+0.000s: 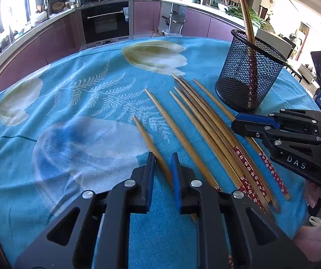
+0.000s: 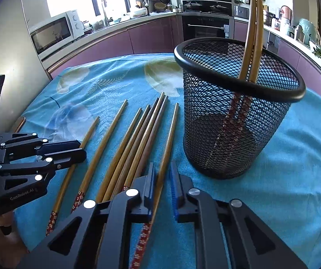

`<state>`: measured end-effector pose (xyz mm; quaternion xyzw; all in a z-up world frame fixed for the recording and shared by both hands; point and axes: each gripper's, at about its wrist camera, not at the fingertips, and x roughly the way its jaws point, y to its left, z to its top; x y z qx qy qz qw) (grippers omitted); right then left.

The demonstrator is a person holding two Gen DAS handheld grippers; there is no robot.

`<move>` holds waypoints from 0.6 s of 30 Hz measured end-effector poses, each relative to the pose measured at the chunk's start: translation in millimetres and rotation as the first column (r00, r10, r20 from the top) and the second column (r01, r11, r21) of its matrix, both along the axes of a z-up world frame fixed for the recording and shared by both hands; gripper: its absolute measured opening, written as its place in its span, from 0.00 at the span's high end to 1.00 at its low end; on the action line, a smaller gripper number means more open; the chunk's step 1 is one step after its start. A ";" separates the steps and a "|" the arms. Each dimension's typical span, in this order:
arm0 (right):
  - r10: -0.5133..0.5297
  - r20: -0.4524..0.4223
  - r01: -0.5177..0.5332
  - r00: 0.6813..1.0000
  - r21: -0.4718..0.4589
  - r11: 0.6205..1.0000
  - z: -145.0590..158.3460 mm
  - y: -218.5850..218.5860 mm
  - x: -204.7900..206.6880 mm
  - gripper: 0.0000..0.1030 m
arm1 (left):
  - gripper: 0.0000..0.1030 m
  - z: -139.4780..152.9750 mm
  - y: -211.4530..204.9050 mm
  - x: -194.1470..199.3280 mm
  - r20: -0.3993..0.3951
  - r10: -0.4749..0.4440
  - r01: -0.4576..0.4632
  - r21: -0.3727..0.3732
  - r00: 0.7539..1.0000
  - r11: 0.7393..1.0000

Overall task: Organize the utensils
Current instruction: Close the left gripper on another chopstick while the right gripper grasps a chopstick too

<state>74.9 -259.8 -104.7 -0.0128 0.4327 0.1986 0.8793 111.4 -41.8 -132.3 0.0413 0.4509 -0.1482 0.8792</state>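
Several wooden chopsticks [image 1: 207, 130] with red flowered ends lie side by side on the blue tablecloth; they also show in the right wrist view [image 2: 135, 141]. A black mesh holder [image 1: 249, 74] stands behind them with two chopsticks [image 2: 253, 29] upright in it; the holder also shows in the right wrist view [image 2: 236, 112]. My left gripper [image 1: 163, 159] is open, its jaws either side of the leftmost chopstick [image 1: 151, 144]. My right gripper [image 2: 162, 168] is open around the rightmost chopstick [image 2: 168, 143], low over the cloth.
The round table [image 1: 55, 121] carries a blue flowered cloth. My right gripper shows in the left wrist view [image 1: 236, 124], close to the holder's base. My left gripper shows in the right wrist view [image 2: 80, 149]. Kitchen counters, oven and microwave [image 2: 55, 31] stand beyond.
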 end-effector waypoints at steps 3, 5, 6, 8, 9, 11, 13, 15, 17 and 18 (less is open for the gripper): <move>-0.005 -0.005 0.005 1.000 0.017 1.000 0.0 -3.3 -1.0 0.94 | 0.91 0.3 1.7 -0.3 -0.004 0.011 -0.011 -0.018 1.000 1.000; -0.007 -0.006 0.007 1.000 0.021 1.000 0.2 -3.3 -1.9 0.94 | 0.93 0.4 3.0 -0.2 -0.007 0.017 -0.017 -0.027 1.000 0.999; -0.006 -0.006 0.006 1.000 0.024 1.000 0.7 -4.3 -2.8 0.94 | 0.93 0.0 3.6 -0.8 -0.007 0.019 -0.019 -0.029 1.000 0.999; 0.001 -0.007 0.000 1.000 0.034 0.999 2.1 -5.0 -4.4 0.94 | 0.93 0.8 4.0 -1.2 -0.006 0.022 -0.022 -0.031 1.000 0.999; 0.004 -0.005 -0.003 1.000 0.038 0.999 3.6 -6.4 -5.9 0.94 | 0.93 1.3 4.2 -1.9 -0.006 0.021 -0.022 -0.033 1.000 0.999; 0.014 0.003 -0.014 1.000 0.049 0.999 7.7 -8.0 -9.5 0.94 | 0.93 4.2 5.4 -4.2 0.001 0.020 -0.020 -0.040 1.000 0.999; 0.023 0.015 -0.024 1.000 0.066 0.998 13.8 -10.4 -13.9 0.94 | 0.93 8.7 7.4 -6.6 0.007 0.014 -0.014 -0.056 1.000 0.998; 0.034 0.037 -0.036 0.999 0.082 0.996 22.4 -13.0 -19.7 0.94 | 0.93 16.1 9.0 -9.5 0.018 0.005 -0.003 -0.076 1.000 0.997; 0.041 0.060 -0.046 0.997 0.094 0.994 30.8 -15.4 -24.9 0.94 | 0.93 26.6 10.1 -13.3 0.036 -0.012 0.016 -0.103 0.999 0.995; 0.040 0.076 -0.047 0.996 0.100 0.994 36.6 -17.9 -27.7 0.94 | 0.93 30.7 10.2 -14.7 0.043 -0.018 0.023 -0.111 0.999 0.994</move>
